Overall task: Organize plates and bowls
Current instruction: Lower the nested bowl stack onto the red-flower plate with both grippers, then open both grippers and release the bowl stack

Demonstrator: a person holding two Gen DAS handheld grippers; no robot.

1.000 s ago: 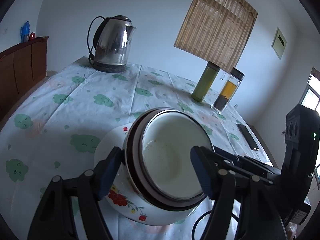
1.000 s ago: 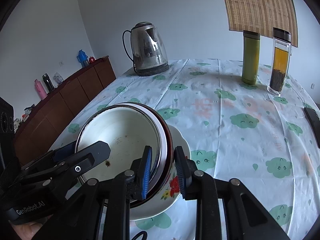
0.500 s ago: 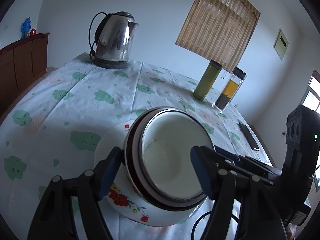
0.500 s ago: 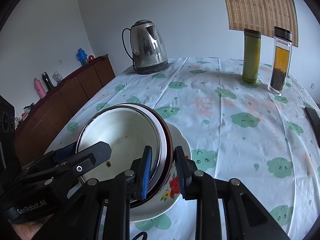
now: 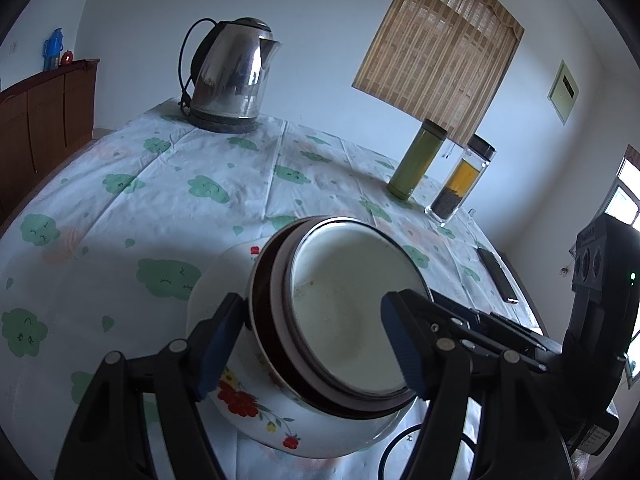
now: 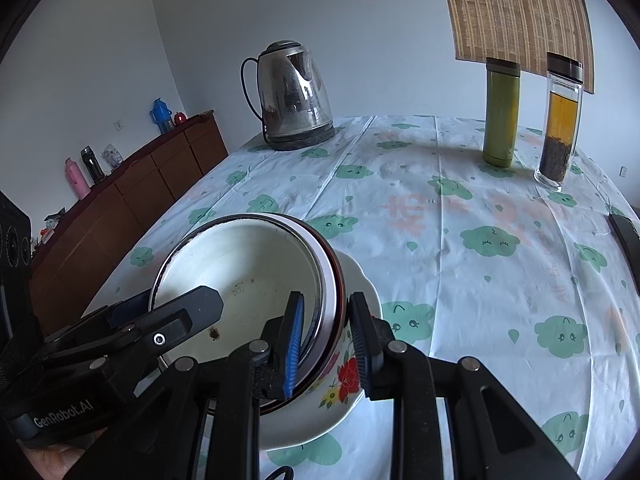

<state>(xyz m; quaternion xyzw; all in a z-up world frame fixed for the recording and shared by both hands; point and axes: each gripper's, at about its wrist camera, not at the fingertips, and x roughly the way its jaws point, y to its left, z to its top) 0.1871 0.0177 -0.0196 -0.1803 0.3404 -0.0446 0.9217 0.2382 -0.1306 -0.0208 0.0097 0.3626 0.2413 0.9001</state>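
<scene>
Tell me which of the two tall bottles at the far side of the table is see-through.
The black-capped bottle: its clear wall shows amber liquid over dark leaves. The green bottle next to it, nearer the kettle, is opaque.

"GenRobot.AI" on left tongs [image 6: 176, 312] body, other txt unreadable

Lighting: cool, dim daylight from window [image 5: 624, 200]; soft shadows on bench [image 5: 120, 208]. Focus sharp; fisheye bending, dark corners.
</scene>
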